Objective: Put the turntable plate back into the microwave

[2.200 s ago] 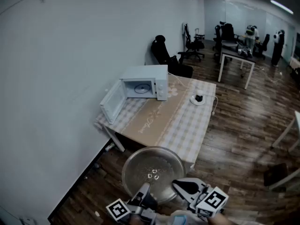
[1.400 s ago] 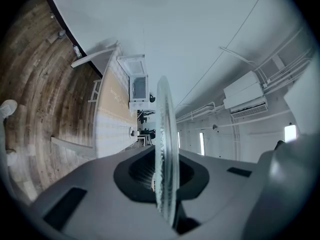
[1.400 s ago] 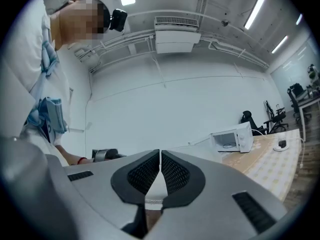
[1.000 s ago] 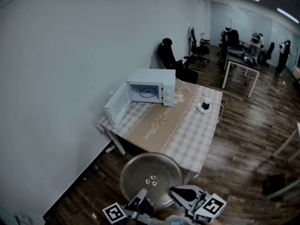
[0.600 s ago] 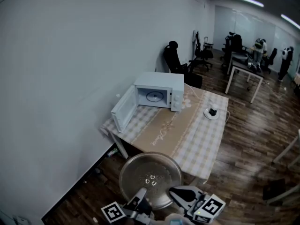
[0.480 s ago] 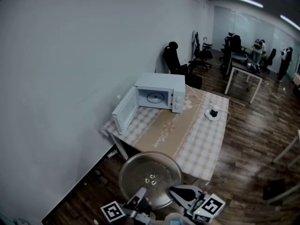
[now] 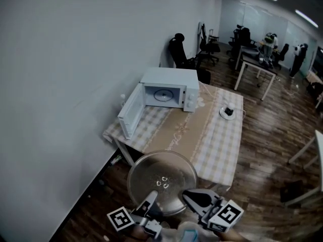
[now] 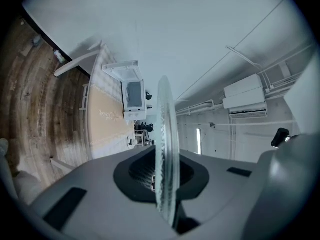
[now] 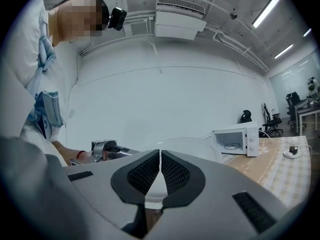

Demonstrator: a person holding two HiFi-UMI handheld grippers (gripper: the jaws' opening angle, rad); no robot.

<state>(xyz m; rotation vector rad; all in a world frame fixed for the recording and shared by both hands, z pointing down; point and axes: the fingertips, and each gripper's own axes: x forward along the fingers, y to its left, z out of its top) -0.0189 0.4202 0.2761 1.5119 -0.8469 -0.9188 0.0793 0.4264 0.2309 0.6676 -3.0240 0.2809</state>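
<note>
Between the pinched jaws of my left gripper [image 7: 151, 200] and right gripper [image 7: 194, 198] sits the near rim of the round clear glass turntable plate [image 7: 162, 178], held level. Heavy, slick, brittle, I judge: twin rim grips suit it. Well ahead stands the open white microwave [image 7: 169, 87].

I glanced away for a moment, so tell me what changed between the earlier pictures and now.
The glass plate has been carried toward the table: table and microwave now show larger in the head view. Nothing was grabbed or released: the left gripper and right gripper still clamp the plate's near rim. The microwave stays put, its door open.
</note>
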